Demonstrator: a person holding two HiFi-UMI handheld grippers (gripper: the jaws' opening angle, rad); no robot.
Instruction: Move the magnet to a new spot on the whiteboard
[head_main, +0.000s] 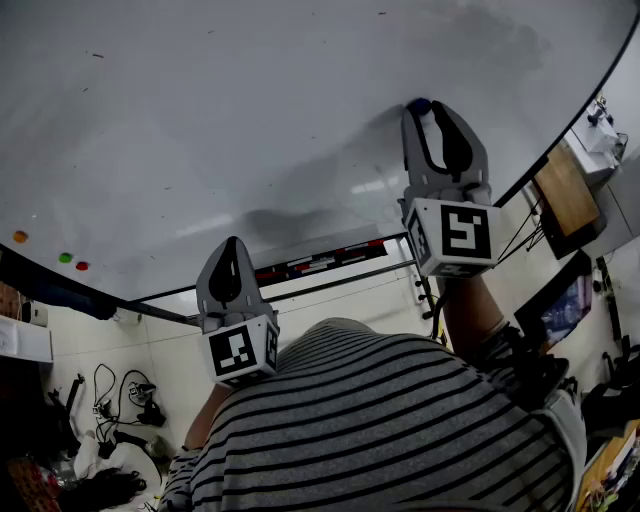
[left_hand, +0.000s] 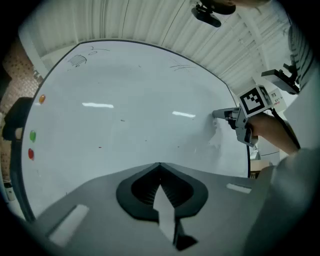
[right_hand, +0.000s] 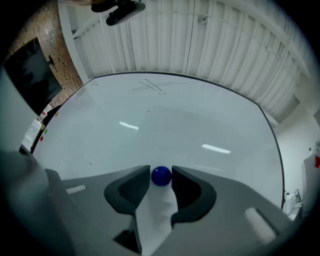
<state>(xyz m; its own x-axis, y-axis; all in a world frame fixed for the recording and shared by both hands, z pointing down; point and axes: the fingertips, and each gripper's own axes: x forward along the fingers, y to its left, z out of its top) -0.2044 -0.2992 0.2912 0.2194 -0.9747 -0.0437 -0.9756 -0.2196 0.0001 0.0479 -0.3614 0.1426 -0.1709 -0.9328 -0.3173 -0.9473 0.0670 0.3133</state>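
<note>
Magnet (right_hand: 161, 176) was seen pinched between tips of right tool (right_hand: 161, 172), straight ahead of it, against whiteboard (right_hand: 190, 120). Left tool (left_hand: 160, 166) was closed on nothing, well apart, lower left. Move was judged right tool's.

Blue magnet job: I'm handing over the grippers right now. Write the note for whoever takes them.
Right gripper: shut on the blue magnet, tips at the whiteboard.
Left gripper: shut, empty, held low, clear of the board.
Orange magnet, green magnet and red magnet sit at the board's left edge.
Done: magnet gripped. Whether it is off the board can't be told.
Left: carry it to a bare spot, set it on the board, open the jaws.
</note>
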